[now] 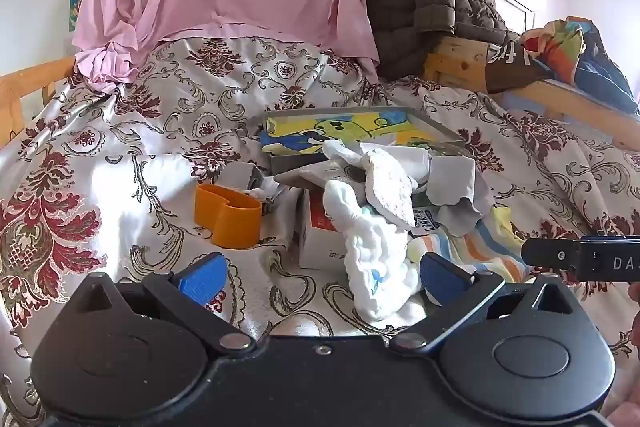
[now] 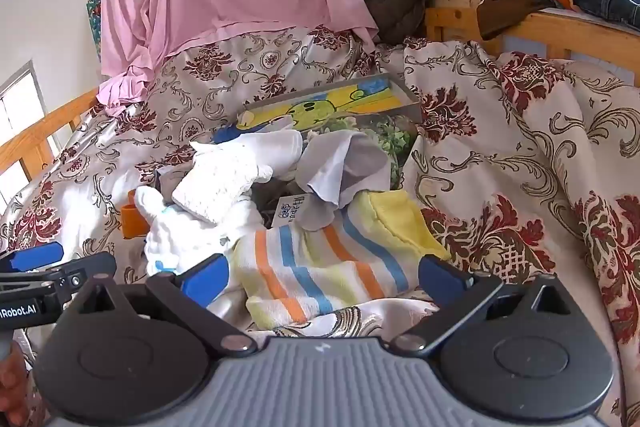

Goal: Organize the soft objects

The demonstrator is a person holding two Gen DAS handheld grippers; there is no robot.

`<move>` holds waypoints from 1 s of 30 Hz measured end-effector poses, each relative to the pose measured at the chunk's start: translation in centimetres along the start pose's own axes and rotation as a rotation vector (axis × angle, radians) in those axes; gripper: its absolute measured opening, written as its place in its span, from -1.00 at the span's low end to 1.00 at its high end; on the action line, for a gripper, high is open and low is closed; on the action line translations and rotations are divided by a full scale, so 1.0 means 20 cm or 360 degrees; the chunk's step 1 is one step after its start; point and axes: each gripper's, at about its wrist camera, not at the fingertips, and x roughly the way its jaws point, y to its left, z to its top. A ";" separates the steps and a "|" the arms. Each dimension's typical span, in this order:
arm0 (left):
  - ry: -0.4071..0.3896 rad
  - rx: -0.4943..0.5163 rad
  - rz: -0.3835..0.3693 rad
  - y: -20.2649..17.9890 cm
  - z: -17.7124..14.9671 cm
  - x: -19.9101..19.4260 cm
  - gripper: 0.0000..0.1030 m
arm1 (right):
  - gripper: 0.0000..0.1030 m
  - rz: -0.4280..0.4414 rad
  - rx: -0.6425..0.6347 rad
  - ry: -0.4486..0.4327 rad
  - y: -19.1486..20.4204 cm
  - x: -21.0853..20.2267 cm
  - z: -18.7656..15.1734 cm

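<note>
Blue pads mark my left gripper (image 1: pixel 320 277) in the left wrist view: jaws spread wide, nothing between them but bedspread (image 1: pixel 120 155), the tool tipped moderately downward. A white crinkled cloth (image 1: pixel 376 267) trails off a small carton (image 1: pixel 316 231) just beside the right-hand pad. Grey cloths (image 1: pixel 456 187) and a white textured cloth (image 1: pixel 390 187) heap on top of the carton, mid-bed. An orange heart-shaped container (image 1: pixel 228 217) stands to the left of the heap; a grey tray (image 1: pixel 436 125) with a yellow cartoon cloth (image 1: pixel 340 131) lies behind, toward the headboard. The other tool's black bar enters from the right edge.

In the right wrist view my right gripper (image 2: pixel 324 277) is likewise fully spread and tilted down, and it straddles a striped towel (image 2: pixel 316 275) that lies on the bedspread in front of the heap; whether the pads touch it I cannot tell. A yellow cloth (image 2: pixel 396 223) overlaps the towel's far corner.

Risks, as I judge them: closing here may pinch bedspread folds together with the towel; lifting the towel may drag the yellow cloth and the grey cloths resting against it; pulling the white crinkled cloth may topple the carton heap; the two tools sit close and could collide.
</note>
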 end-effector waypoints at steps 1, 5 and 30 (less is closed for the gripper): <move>-0.0001 0.0001 0.0000 0.00 0.00 0.00 0.99 | 1.00 0.0001 0.0001 0.0000 0.00 0.00 0.00; -0.0005 0.0003 -0.0002 0.00 0.00 0.00 0.99 | 1.00 0.0002 0.0002 0.0000 0.00 0.00 0.00; -0.0009 0.0006 -0.0009 -0.02 0.00 0.00 0.99 | 1.00 0.0001 0.0001 -0.0001 0.00 0.00 0.00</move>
